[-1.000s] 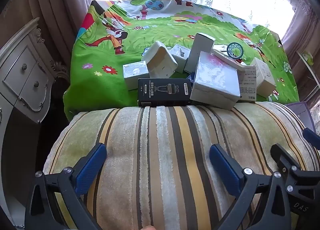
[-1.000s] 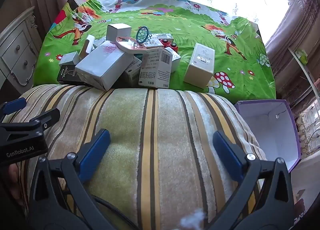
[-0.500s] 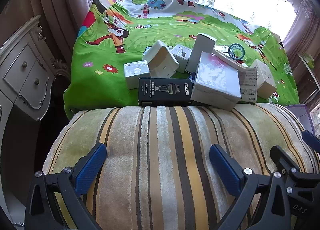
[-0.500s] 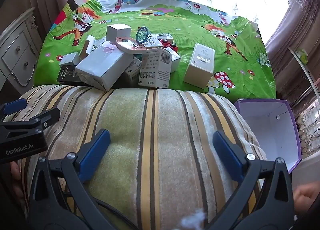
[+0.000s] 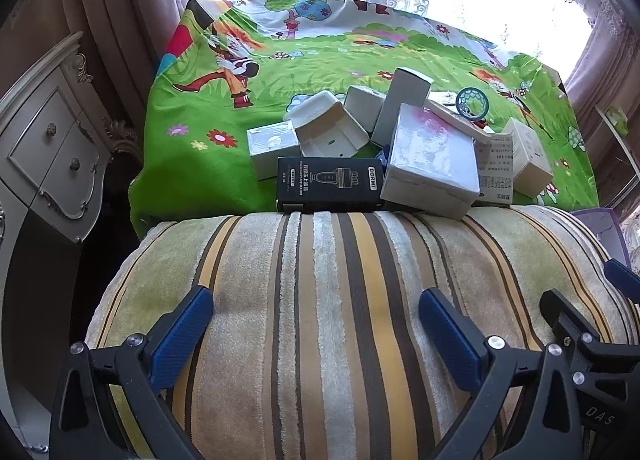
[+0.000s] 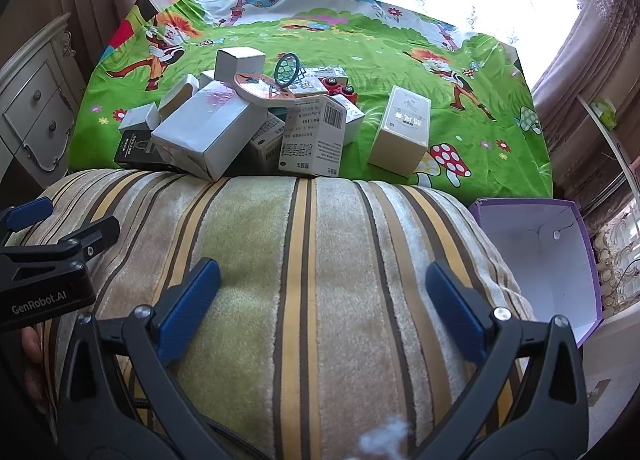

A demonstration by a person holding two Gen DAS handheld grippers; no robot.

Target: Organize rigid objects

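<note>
1. Hovering low over a plush striped cushion [image 5: 340, 300], both tools spread wide with nothing between the blue ribbed pads: left gripper [image 5: 316, 324] and right gripper [image 6: 324, 292].
2. Sitting side by side, the left gripper's black body showing at the left edge of the right wrist view, marked "GenRobot.AI".
3. Leaving the whole rounded top of the cushion bare between the grippers and the far clutter; soft pile, running in tan, yellow and brown stripes.
4. Ending at a far cushion edge, with the boxes lying just beyond it on a bright green cartoon-print sheet [image 6: 400, 60].
5. Crowding the near middle of the sheet: a heap of boxes [image 6: 248, 120], mostly white card, leaning and overlapping.
6. Lying flat at the heap's near left, touching the cushion edge: a black box [image 5: 330, 184] with pale print.
7. Tilting against it on the right: a large glossy white box [image 5: 432, 164], corner overhanging the cushion edge.
8. Standing near-upright at the right of the heap: a printed carton with a barcode [image 6: 316, 136].
9. Perching on top: a flat oval item and a small teal ring [image 6: 287, 70] with mesh, standing on edge.
10. Standing apart, right of the heap: a cream box [image 6: 402, 134], with open green sheet around it.
11. Gaping open at the near right, beside the cushion: a purple box with a white inside [image 6: 552, 256].
12. Bounding the left side: a pale carved dresser [image 5: 48, 148]; curtains and bright window at the far end.
</note>
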